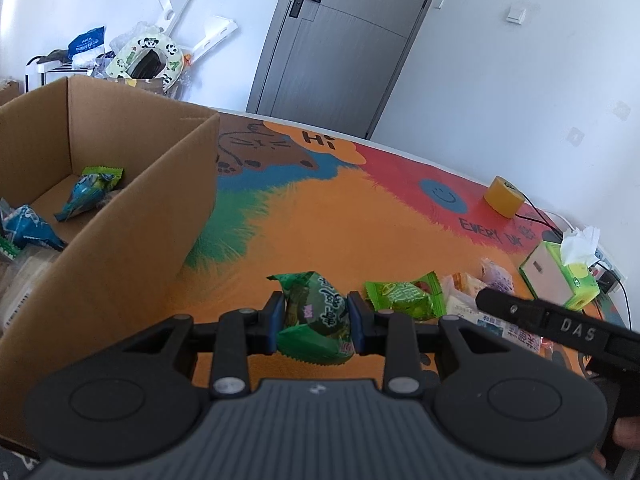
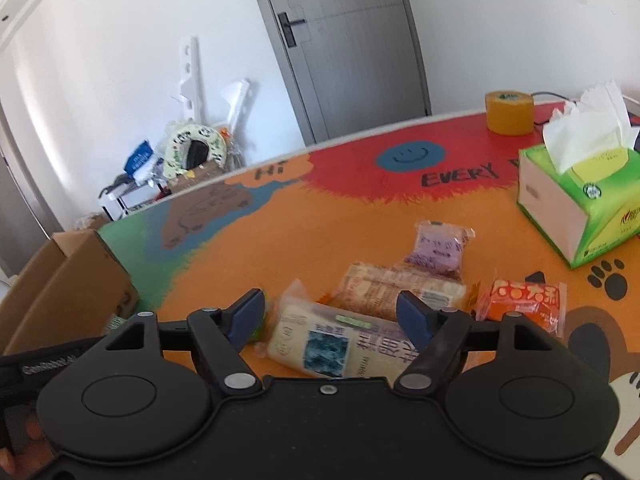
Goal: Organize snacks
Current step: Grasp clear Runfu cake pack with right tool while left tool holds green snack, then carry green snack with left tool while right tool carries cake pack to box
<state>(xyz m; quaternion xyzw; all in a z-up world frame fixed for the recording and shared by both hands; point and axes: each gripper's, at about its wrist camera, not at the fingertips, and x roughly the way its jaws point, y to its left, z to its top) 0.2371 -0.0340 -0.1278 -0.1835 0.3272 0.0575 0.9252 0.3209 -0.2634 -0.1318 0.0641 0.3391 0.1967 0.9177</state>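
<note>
The work surface is a table covered by a colourful cartoon mat (image 1: 340, 232), set against white walls and a grey door (image 1: 340, 40). The left gripper (image 1: 316, 322) has its jaws clamped on a dark green snack packet (image 1: 316, 316), one blue pad pressed on each side of it. A light green snack packet (image 1: 404, 296) lies on the mat just right of the right-hand jaw. An open cardboard box (image 1: 120, 220) stands to the left of the jaws; blue-wrapped snacks (image 1: 86, 192) lie inside it. The right gripper (image 2: 330, 318) has its jaws apart, straddling a pale long snack packet (image 2: 340, 344) without touching it. Ahead of these jaws lie a tan cracker packet (image 2: 400, 288) and a purple packet (image 2: 438, 252); an orange packet (image 2: 520, 304) lies just right of the right-hand jaw. A tissue box (image 2: 576, 200) and a yellow tape roll (image 2: 509, 112) stand farther ahead to the right.
</note>
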